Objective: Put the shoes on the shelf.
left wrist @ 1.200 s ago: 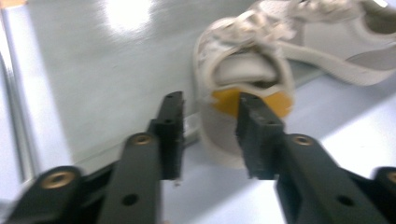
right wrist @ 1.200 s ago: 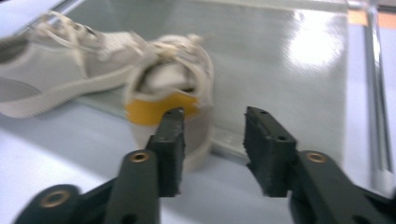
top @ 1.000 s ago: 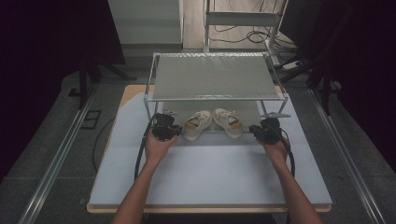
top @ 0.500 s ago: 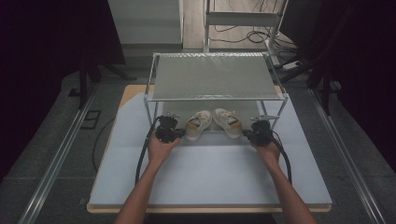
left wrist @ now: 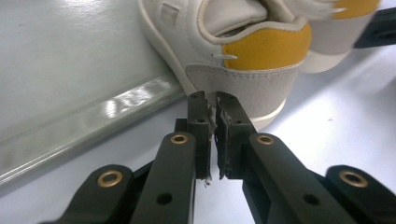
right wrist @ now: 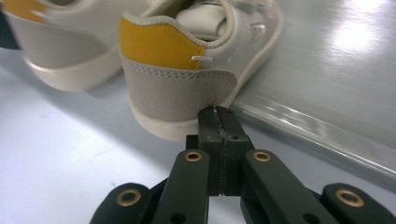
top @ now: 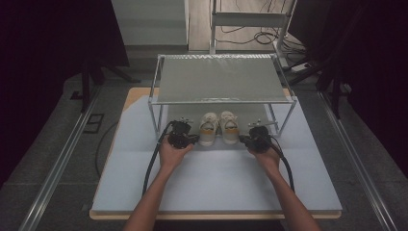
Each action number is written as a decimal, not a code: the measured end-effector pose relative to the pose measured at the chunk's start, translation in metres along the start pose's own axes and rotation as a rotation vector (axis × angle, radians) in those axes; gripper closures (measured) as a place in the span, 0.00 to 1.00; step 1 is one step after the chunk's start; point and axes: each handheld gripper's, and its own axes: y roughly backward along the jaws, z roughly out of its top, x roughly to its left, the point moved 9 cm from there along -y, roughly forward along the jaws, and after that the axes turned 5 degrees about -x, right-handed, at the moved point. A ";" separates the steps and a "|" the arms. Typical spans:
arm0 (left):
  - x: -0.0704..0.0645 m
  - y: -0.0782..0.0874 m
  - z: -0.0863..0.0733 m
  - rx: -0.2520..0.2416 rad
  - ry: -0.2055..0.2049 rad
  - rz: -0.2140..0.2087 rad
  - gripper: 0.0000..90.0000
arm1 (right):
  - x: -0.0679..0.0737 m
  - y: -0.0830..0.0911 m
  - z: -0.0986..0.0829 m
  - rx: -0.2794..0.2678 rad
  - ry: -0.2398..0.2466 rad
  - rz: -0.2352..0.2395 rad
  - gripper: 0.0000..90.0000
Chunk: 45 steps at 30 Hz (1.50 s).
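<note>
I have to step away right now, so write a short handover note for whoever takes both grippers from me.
Left gripper: shut, empty, tips at the heel of the left shoe.
Right gripper: shut, empty, tips at the heel of the right shoe.
Both shoes stand side by side on the rack's lower level, heels toward the person, under the bare top shelf.
Done: grippers brought to the heels.
Left: probably open the jaws and grip or nudge the shoes; neither is held.

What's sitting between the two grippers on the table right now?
In the high view, a pair of cream sneakers with yellow heel tabs stands side by side between the left gripper and the right gripper.
</note>
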 end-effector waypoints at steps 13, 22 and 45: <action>-0.023 0.008 -0.005 -0.028 -0.043 -0.036 0.92 | 0.026 0.011 -0.001 -0.041 0.030 0.072 0.99; -0.032 -0.003 0.000 -0.021 -0.060 -0.048 0.92 | 0.039 0.004 0.003 -0.052 0.046 0.098 0.99; -0.031 -0.016 0.011 -0.031 -0.076 -0.025 0.92 | 0.041 -0.008 0.004 -0.050 0.038 0.113 0.99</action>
